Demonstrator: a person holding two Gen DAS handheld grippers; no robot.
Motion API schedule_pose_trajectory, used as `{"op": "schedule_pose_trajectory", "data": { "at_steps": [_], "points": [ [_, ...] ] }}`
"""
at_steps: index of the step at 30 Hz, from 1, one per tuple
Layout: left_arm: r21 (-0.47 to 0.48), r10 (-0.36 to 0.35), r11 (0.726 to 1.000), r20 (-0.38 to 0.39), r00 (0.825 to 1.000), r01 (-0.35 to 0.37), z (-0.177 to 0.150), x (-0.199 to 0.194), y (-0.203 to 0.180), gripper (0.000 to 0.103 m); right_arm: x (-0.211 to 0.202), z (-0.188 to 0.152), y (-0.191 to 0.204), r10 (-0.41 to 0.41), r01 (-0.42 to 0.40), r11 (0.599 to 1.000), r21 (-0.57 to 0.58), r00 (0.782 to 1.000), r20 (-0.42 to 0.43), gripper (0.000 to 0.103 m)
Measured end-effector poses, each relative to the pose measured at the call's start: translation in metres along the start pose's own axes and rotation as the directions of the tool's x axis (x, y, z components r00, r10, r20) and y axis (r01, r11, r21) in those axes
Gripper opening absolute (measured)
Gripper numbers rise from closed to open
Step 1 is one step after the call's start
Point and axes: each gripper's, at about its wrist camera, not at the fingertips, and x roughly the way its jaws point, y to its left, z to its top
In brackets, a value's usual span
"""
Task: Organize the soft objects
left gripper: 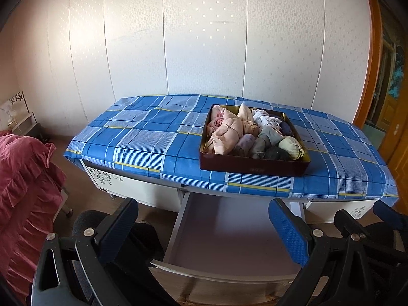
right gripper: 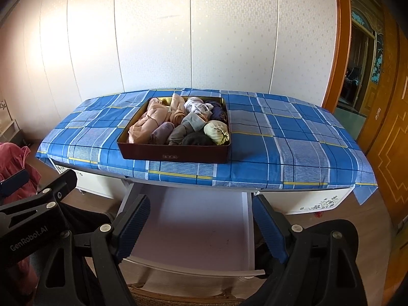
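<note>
Dark red rectangular tin (right gripper: 176, 153) of rolled soft fabrics (right gripper: 178, 125) lay ahead, above both grippers; right gripper (right gripper: 200, 225) nearer, centred. Left gripper (left gripper: 204, 229) and right both released, empty.

Glossy dark tin box (right gripper: 176, 154) (gold-lined), soft matt rolled cloths (right gripper: 176, 123), smooth checked cotton tablecloth (right gripper: 293, 153), ribbed rubbery fingers (right gripper: 132, 225)

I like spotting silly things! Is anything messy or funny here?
Yes. The drawer under the table hangs pulled out, with nothing showing inside. The socks and cloths sit jumbled in the dark tin, some poking above its rim.
</note>
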Motion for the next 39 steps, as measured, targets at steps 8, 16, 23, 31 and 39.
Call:
{"op": "schedule_pose_trajectory", "data": {
  "at_steps": [8,16,23,31,39],
  "points": [
    [0.003,-0.011,1.0,-0.003,1.0,0.011,-0.0004,0.0012,-0.0001,0.103,0.0031,-0.001,-0.0028,0.003,-0.003,1.0,0.015,1.0,-0.012,0.084],
    [0.003,-0.01,1.0,-0.008,1.0,0.01,-0.0006,0.0016,0.0001,0.103,0.0042,-0.0023,-0.0012,0.011,-0.011,1.0,0.012,1.0,-0.019,0.084],
    [0.003,-0.013,1.0,-0.009,1.0,0.013,-0.0001,0.0019,-0.0001,0.103,0.0055,-0.0029,-0.0016,0.011,-0.01,1.0,0.017,1.0,-0.027,0.084],
    [0.003,-0.014,1.0,-0.01,1.0,0.014,-0.0002,0.0026,-0.0013,0.103,0.0066,-0.0032,-0.0026,0.012,-0.011,1.0,0.021,0.999,-0.032,0.084],
    [0.006,-0.018,1.0,-0.003,1.0,0.018,-0.0012,0.0016,-0.0013,0.103,0.0088,-0.0046,-0.0025,0.015,-0.014,1.0,0.024,0.999,-0.044,0.084]
  ]
}}
